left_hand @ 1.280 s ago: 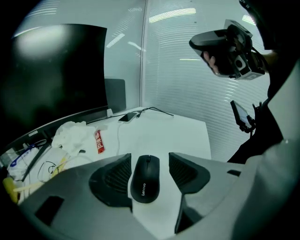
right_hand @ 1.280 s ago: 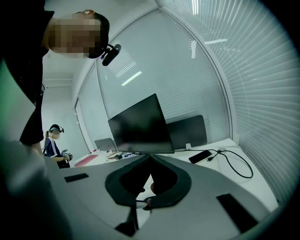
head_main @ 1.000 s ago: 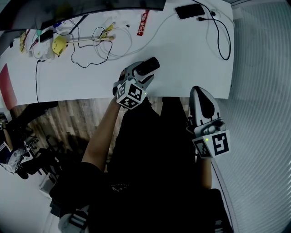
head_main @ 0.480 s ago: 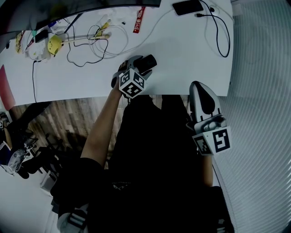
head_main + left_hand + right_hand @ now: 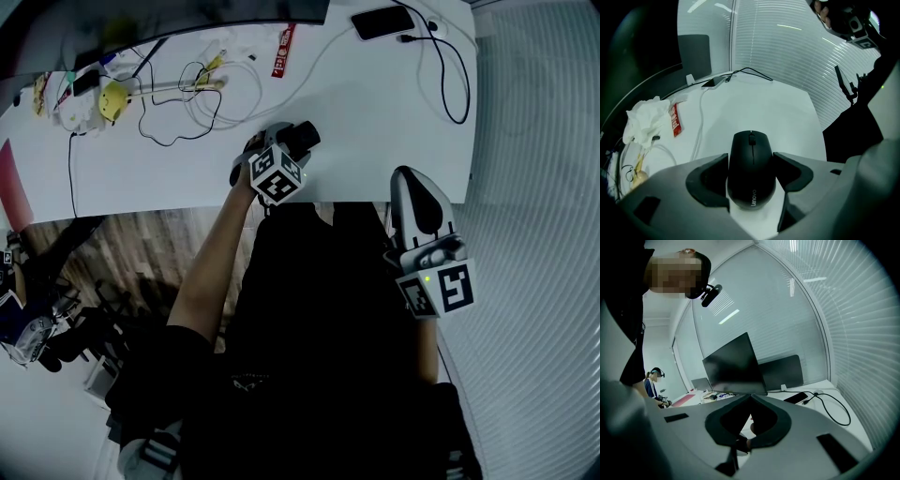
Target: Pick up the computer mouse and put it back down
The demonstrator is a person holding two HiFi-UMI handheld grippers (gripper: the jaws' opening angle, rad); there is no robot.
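Observation:
The black computer mouse point(image 5: 306, 137) point(image 5: 751, 168) lies on the white table point(image 5: 375, 122) close to its near edge. My left gripper point(image 5: 286, 142) point(image 5: 751, 161) points steeply down over it. Its jaws stand wide on both sides of the mouse, which rests on the table between the pads; I see no squeeze on it. My right gripper point(image 5: 413, 180) point(image 5: 751, 397) hangs off the table's near right edge, away from the mouse. Its fingertips meet and hold nothing.
A phone point(image 5: 382, 22) point(image 5: 714, 82) with a black cable point(image 5: 450, 84) lies at the far right. Tangled cables point(image 5: 202, 89), a yellow item point(image 5: 112, 94), a red label point(image 5: 279, 51) and crumpled tissue point(image 5: 644, 124) lie at the far left. A dark monitor point(image 5: 733, 364) stands behind.
My left gripper has tipped down and sunk toward the table, so its jaws now stand around the mouse. The right gripper has stayed where it was.

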